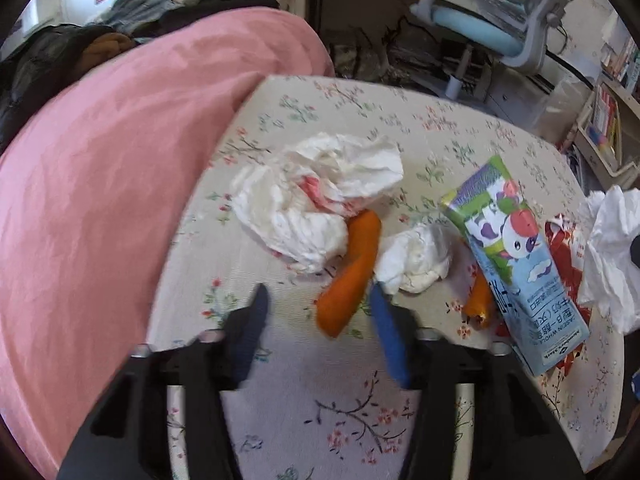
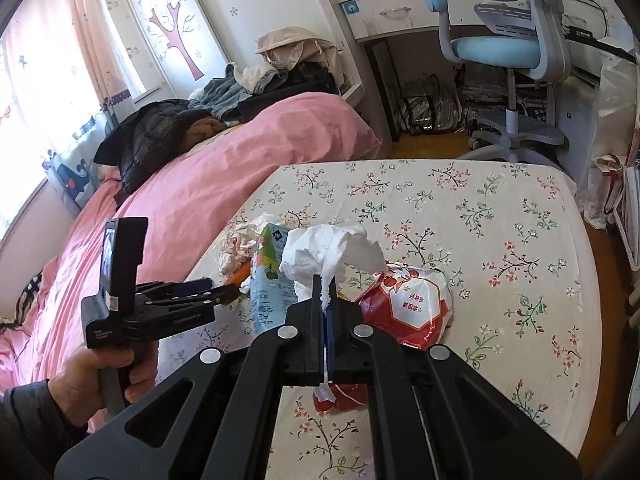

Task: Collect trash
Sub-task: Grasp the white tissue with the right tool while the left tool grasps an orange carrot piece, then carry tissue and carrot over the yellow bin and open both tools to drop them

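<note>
Trash lies on a floral-cloth table (image 1: 320,400). My left gripper (image 1: 318,300) is open, its blue-padded fingers on either side of the lower end of an orange peel (image 1: 352,272); the pads do not press on it. Beyond the peel sit a large crumpled tissue (image 1: 320,196) and a small tissue ball (image 1: 416,260). A milk carton (image 1: 516,264) leans on a second peel (image 1: 478,300) and a red-and-white wrapper (image 2: 408,304). My right gripper (image 2: 326,284) is shut on a white tissue (image 2: 332,248), held above the wrapper.
A bed with a pink cover (image 1: 100,200) runs along the table's left side, with dark clothes (image 2: 160,132) piled on it. A blue office chair (image 2: 508,48) and a desk stand beyond the table. A bookshelf (image 1: 604,120) is at the right.
</note>
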Demonstrator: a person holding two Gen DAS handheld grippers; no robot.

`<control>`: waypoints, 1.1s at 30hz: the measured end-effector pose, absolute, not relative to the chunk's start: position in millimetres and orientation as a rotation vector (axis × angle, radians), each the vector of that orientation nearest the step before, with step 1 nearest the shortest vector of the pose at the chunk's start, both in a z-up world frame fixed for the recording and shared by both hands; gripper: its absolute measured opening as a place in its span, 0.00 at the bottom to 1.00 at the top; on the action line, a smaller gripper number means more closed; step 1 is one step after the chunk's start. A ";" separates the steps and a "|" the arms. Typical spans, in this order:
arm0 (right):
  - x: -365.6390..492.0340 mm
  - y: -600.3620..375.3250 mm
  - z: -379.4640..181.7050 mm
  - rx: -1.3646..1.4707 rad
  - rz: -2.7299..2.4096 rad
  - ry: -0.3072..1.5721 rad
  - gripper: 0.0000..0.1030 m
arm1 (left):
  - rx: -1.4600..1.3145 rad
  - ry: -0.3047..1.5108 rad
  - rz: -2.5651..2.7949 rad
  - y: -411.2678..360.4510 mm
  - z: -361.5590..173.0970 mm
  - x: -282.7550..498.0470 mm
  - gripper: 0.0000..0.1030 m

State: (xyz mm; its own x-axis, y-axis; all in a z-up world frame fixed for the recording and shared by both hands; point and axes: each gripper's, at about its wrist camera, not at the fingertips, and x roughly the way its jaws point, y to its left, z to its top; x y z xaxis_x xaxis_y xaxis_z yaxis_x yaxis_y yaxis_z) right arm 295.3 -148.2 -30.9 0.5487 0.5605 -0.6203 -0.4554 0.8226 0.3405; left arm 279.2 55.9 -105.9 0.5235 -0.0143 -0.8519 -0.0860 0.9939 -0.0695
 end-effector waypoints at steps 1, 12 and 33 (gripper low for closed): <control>296.4 -148.0 -31.6 0.146 0.604 0.787 0.01 | -0.095 1.019 0.041 53.9 -106.2 279.7 0.26; 286.1 -150.8 -23.5 0.141 0.613 0.761 0.01 | -0.140 0.976 -0.004 54.0 -77.8 247.7 0.16; 123.7 -148.5 -11.3 0.155 0.789 0.744 0.01 | -0.128 0.822 -0.004 23.5 -37.7 106.1 0.16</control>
State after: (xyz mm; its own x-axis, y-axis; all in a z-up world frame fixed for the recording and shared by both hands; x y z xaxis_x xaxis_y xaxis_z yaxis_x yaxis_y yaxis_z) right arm 123.7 -148.5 -11.3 0.4681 0.6927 -0.5487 -0.5882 0.7076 0.3916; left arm 106.1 23.5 -37.7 0.6809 -0.0532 -0.7305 -0.0464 0.9922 -0.1155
